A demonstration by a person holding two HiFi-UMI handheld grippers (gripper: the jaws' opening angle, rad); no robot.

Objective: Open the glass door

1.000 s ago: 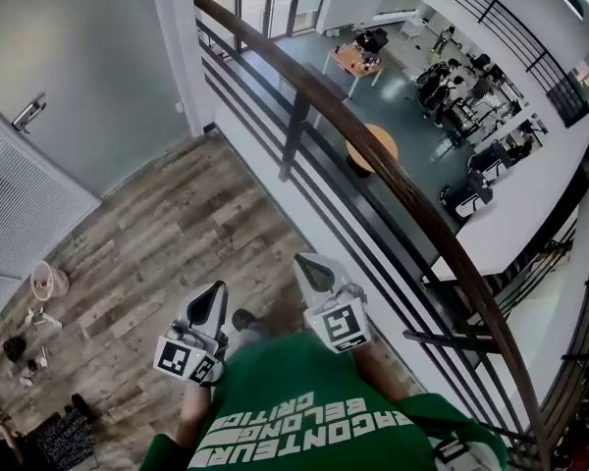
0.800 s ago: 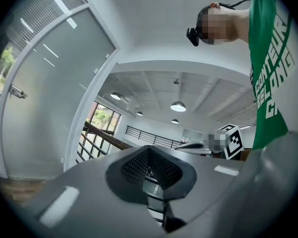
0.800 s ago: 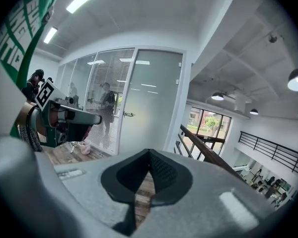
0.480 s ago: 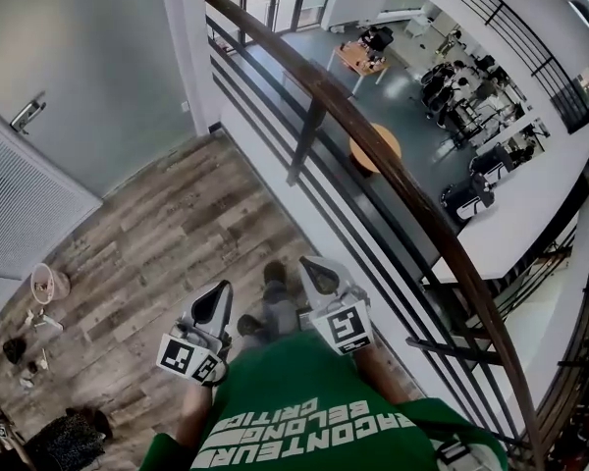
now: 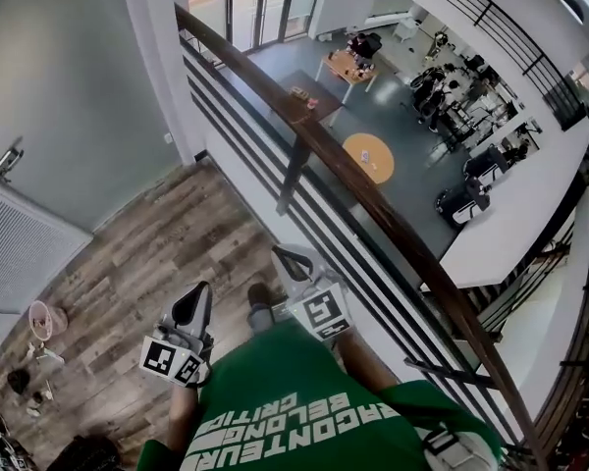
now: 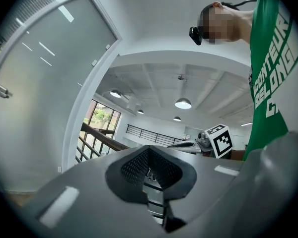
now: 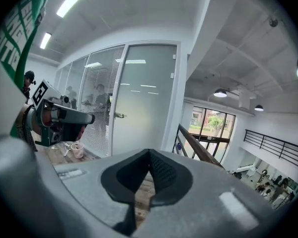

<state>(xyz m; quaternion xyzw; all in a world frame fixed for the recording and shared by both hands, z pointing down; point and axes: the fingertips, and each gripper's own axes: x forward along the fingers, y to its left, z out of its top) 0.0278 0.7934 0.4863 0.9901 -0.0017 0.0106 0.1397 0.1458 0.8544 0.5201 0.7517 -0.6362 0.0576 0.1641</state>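
glass door [image 5: 79,96] stands well ahead, so we carry left gripper [image 5: 196,298] and right gripper [image 5: 287,258] with jaws closed together, holding nothing.

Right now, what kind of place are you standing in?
Probably an upper-floor walkway in an office building: a wooden railing overlooks a lower floor with a round table, and a frosted glass door stands to the left.

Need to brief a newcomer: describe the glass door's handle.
Across the wood floor from the railing stands the frosted glass door. Its silver lever handle sits on the edge beside the blinds-backed pane, the only lever there.
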